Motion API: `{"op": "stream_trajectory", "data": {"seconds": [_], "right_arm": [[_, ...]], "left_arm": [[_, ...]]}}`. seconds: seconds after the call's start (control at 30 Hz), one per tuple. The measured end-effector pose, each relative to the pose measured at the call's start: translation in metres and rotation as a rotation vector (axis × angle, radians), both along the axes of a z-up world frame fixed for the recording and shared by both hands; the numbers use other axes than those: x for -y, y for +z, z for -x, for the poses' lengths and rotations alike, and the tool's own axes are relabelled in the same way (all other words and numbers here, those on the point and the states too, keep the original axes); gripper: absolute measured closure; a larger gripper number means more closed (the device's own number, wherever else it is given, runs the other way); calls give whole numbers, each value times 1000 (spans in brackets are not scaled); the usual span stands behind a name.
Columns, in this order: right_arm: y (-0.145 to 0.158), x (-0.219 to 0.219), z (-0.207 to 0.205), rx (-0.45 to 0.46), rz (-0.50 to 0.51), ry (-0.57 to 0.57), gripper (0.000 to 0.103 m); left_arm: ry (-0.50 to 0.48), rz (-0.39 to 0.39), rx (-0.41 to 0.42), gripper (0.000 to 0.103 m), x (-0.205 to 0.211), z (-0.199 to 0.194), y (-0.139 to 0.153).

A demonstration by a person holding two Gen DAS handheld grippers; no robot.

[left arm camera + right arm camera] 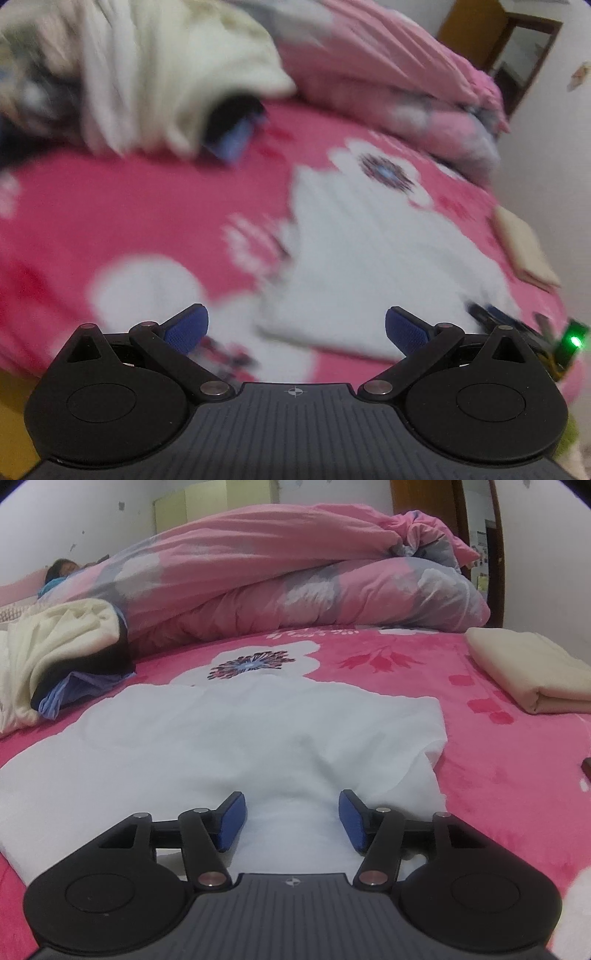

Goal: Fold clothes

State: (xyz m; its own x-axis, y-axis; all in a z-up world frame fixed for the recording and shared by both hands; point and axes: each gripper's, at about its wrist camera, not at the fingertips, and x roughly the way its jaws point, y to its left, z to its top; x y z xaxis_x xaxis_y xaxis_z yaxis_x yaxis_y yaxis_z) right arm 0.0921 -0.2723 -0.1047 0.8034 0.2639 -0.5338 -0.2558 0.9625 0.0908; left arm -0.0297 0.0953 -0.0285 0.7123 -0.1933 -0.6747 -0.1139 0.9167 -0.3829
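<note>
- Left gripper (296,326) spread wide above the pink bedsheet (110,206), pinching nothing
- Right gripper (292,821) part open, a raised fold of the white garment (236,731) between its pads, not pressed
- Garment lies flat mid-bed
- Folded beige cloth (532,672) at right, cream pile (55,646) at left, quilt (280,576) behind

a white garment (236,738) lies on a hot-pink bedspread (498,775) with white flowers, beside a cream folded cloth (535,672).
</note>
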Motion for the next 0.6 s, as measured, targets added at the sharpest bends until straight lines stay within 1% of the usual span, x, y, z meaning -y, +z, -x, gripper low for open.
{"op": "stream_trajectory", "data": {"seconds": [0.07, 0.13, 0.23, 0.27, 0.33, 0.37, 0.4, 0.43, 0.47, 0.5, 0.53, 0.57, 0.6], "right_arm": [[1, -1, -1, -10, 4, 6, 41], [1, -1, -3, -19, 8, 10, 41], [2, -2, -4, -31, 14, 13, 41], [3, -3, -4, -32, 18, 10, 41], [2, -5, -4, -32, 23, 4, 41], [2, -5, -3, -31, 24, 1, 41], [2, -5, -3, -30, 24, -2, 40], [2, -6, -3, -29, 25, -5, 40], [2, -6, -3, -29, 27, -8, 40], [2, -7, -4, -30, 30, -9, 40], [2, -7, -4, -31, 33, -10, 40], [2, -8, -4, -33, 35, -11, 40], [3, -8, -4, -35, 37, -12, 40]], "left_arm": [[-9, 62, -8, 3, 14, -3, -18], [-23, 95, -11, 6, 24, -7, -32], [-4, 104, 5, 8, 33, 1, -50], [8, 96, 33, 10, 34, 6, -53], [37, 113, 88, 14, 32, 17, -54], [57, 156, 122, 19, 28, 19, -57], [77, 198, 155, 21, 23, 21, -60], [95, 224, 169, 21, 20, 20, -64], [113, 250, 183, 24, 17, 19, -68], [131, 276, 198, 29, 14, 18, -72], [149, 301, 212, 32, 11, 16, -75], [162, 308, 217, 35, 11, 14, -76], [176, 316, 222, 36, 11, 12, -77]]}}
